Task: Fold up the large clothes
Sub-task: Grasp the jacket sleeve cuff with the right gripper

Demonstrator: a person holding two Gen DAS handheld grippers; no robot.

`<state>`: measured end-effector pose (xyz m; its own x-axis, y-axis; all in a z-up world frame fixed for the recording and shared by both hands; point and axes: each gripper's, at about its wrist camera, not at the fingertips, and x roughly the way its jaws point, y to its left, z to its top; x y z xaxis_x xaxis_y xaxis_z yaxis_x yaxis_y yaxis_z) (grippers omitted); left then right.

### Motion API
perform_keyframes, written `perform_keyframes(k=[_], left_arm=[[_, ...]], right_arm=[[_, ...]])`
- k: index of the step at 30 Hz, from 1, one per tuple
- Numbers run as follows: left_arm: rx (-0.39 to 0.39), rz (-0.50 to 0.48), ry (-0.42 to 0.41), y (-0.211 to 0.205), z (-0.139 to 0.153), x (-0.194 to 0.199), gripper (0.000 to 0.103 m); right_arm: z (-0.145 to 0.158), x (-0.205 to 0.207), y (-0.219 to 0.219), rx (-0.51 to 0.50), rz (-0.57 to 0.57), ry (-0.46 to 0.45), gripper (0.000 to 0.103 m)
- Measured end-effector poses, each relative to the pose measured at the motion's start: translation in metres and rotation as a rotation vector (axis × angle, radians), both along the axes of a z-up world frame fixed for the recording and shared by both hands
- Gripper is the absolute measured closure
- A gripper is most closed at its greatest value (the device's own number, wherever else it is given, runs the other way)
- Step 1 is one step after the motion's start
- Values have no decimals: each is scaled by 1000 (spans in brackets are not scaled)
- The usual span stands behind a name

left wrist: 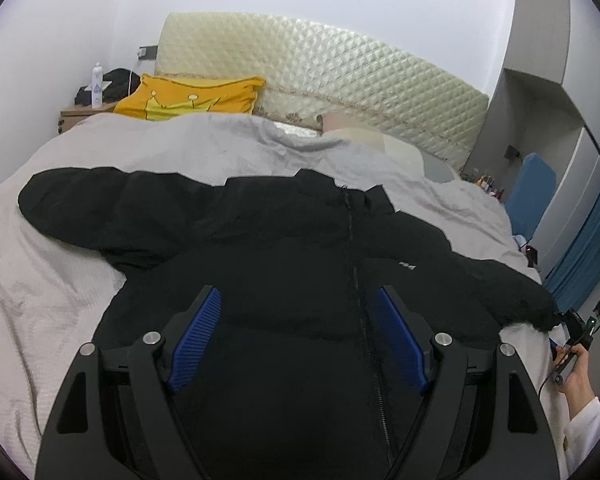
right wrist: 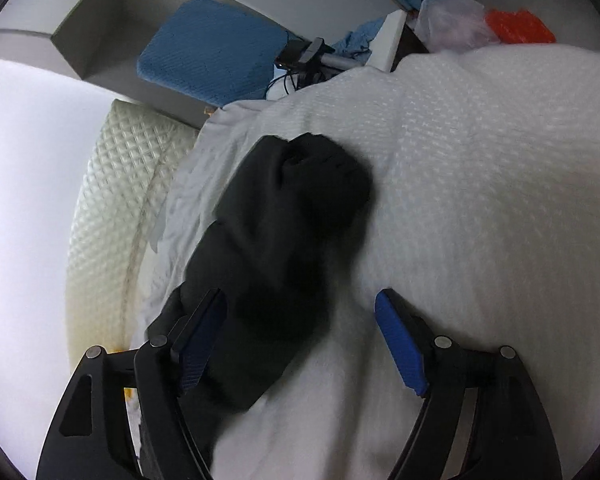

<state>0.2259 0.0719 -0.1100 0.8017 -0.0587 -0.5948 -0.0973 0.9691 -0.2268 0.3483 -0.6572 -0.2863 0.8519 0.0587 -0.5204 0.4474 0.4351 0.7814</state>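
A black zip-up jacket (left wrist: 284,248) lies front up on the pale bedcover (left wrist: 52,280). Its sleeves spread out to the left (left wrist: 84,196) and right (left wrist: 512,292). My left gripper (left wrist: 298,292) hovers open over the jacket's lower body, beside the zipper (left wrist: 354,264), with nothing between its blue pads. In the right wrist view the right sleeve (right wrist: 284,216) stretches away over the white cover (right wrist: 480,200). My right gripper (right wrist: 299,294) is open astride the sleeve. Its left pad (right wrist: 202,344) is close beside the cloth and its right pad (right wrist: 400,344) stands clear over the cover. A hand (left wrist: 576,376) shows by that sleeve's cuff.
A quilted cream headboard (left wrist: 340,80) and a yellow pillow (left wrist: 188,96) stand at the bed's far end. A nightstand (left wrist: 80,114) with a bottle (left wrist: 97,86) is at the far left. A blue chair (right wrist: 212,48), blue curtain (left wrist: 592,252), clear bag (right wrist: 452,16) and orange item (right wrist: 518,26) crowd the right bedside.
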Motion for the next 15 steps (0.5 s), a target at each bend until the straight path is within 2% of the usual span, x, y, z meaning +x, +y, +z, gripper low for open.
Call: perform_keyframes(k=[3, 6, 10, 12, 13, 14, 15], left_arm=[[9, -1, 10, -2, -6, 6, 23], [21, -10, 14, -4, -13, 10, 23], [34, -35, 48, -9, -20, 21, 23], [37, -51, 52, -11, -19, 26, 23], [49, -49, 47, -12, -18, 27, 23], [57, -50, 43, -12, -17, 27, 23], [61, -47, 39, -11, -16, 26, 23]], right_arm=[[7, 17, -9, -50, -3, -54, 27], [9, 32, -17, -55, -26, -77, 26], [7, 46, -18, -61, -52, -64, 30], [7, 56, -18, -67, -37, -57, 49], [9, 59, -19, -65, -27, -51, 67], [8, 58, -18, -69, -27, -46, 80], [13, 57, -16, -89, -30, -37, 85]])
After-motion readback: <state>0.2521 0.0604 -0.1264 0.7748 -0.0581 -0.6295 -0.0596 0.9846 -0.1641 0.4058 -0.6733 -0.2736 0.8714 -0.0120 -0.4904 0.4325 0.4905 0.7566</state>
